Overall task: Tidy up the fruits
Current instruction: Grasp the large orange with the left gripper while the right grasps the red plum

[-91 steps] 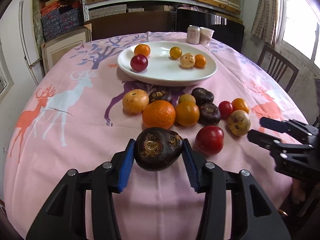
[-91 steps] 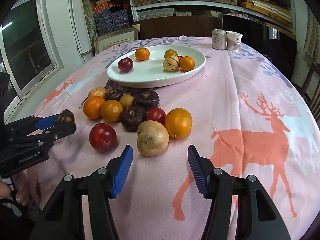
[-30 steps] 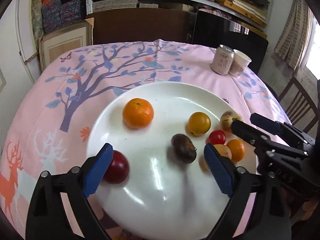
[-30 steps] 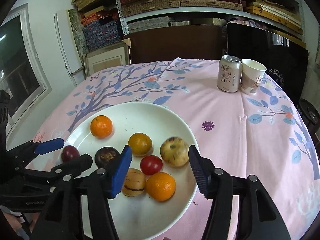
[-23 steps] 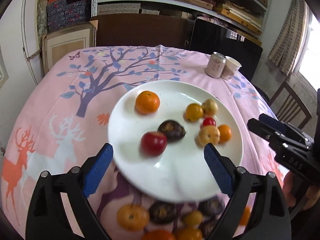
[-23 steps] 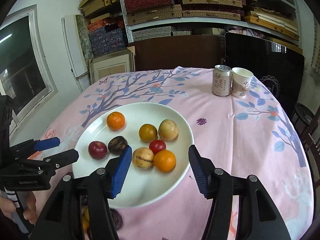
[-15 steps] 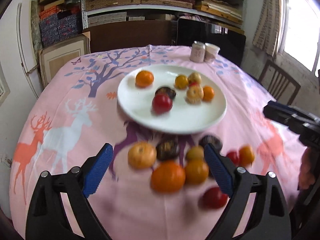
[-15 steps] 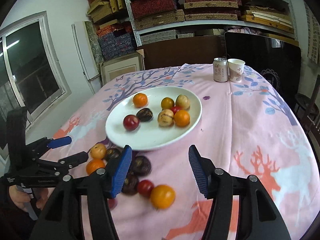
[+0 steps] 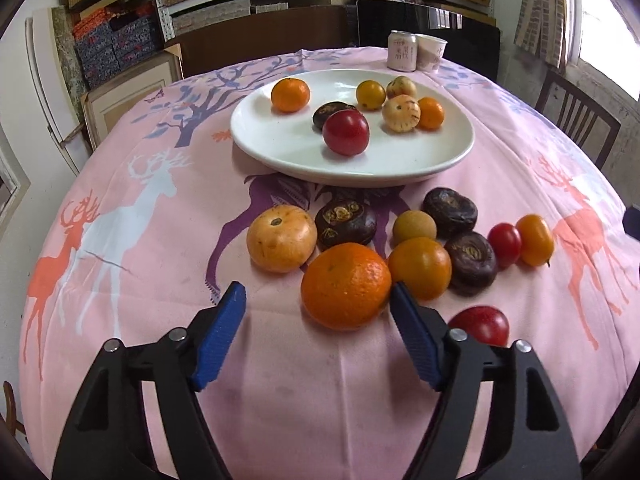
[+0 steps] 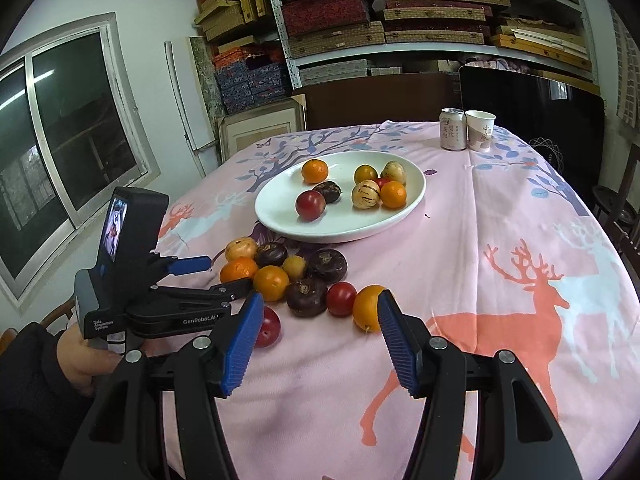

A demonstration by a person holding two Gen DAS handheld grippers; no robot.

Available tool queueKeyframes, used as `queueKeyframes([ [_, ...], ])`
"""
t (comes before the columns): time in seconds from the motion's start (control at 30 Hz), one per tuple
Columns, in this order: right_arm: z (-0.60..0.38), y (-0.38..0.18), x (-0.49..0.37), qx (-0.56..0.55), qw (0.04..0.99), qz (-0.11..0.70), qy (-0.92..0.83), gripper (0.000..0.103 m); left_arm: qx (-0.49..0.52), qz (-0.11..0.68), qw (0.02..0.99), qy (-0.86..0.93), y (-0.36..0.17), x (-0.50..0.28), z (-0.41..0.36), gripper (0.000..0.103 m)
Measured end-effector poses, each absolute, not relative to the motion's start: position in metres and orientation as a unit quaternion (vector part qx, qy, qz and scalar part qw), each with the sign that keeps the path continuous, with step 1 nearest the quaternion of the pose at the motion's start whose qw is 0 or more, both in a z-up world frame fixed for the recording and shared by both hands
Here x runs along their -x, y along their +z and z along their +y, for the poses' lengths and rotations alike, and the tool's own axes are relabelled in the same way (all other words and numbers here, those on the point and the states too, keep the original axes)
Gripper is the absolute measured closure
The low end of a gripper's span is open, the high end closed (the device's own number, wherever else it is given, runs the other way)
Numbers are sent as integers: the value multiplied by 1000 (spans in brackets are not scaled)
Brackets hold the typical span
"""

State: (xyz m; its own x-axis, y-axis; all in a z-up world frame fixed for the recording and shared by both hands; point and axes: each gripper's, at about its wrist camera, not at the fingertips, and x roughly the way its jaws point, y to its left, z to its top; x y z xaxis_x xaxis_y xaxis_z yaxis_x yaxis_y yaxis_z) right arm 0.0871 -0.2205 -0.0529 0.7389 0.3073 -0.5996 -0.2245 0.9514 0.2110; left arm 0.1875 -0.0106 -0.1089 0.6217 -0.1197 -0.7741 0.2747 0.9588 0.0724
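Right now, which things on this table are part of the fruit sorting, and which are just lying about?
Part of the job:
- white plate holding fruit
- loose fruit on the tablecloth
- left claw, closing, nothing gripped

Lying about:
- drink can
- paper cup

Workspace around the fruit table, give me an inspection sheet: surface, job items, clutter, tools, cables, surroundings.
Surface: round table under a pink deer-print tablecloth.
Job's things: white plate holding seven fruits; ten more loose on the cloth in front of it, the large orange nearest.
Clutter: drink can and paper cup beside each other behind the plate.
Grippers: left tool closing, nothing between its pads; right tool open, empty.
Cables: nothing seen.
Surroundings: shelves of stacked boxes, window, wooden chair.
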Motion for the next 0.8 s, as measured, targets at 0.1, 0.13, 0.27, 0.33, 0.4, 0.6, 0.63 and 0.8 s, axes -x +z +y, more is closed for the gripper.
queueKeyframes([
  [0.1,-221,-59,-90,-67,925,343,147,43,-88,439,883,-138,-115,-195,-16,56],
  [0.13,-219,-62,-92,-63,923,350,148,43,-92,442,881,-140,-116,-195,-18,59],
  [0.27,-207,-74,-94,-43,913,373,162,43,-79,436,884,-147,-112,-190,-13,60],
  [0.33,-196,-82,-95,-30,906,384,174,43,-60,428,890,-145,-105,-182,-5,60],
  [0.4,-183,-88,-98,-17,898,399,185,43,-48,414,899,-136,-97,-173,4,60],
  [0.6,-149,-97,-114,4,887,417,199,43,-33,377,918,-121,-66,-153,26,60],
  [0.63,-143,-97,-118,5,884,422,200,43,-30,373,919,-121,-62,-151,29,60],
  [0.8,-123,-110,-137,23,873,452,183,46,-25,361,925,-117,-52,-142,42,59],
])
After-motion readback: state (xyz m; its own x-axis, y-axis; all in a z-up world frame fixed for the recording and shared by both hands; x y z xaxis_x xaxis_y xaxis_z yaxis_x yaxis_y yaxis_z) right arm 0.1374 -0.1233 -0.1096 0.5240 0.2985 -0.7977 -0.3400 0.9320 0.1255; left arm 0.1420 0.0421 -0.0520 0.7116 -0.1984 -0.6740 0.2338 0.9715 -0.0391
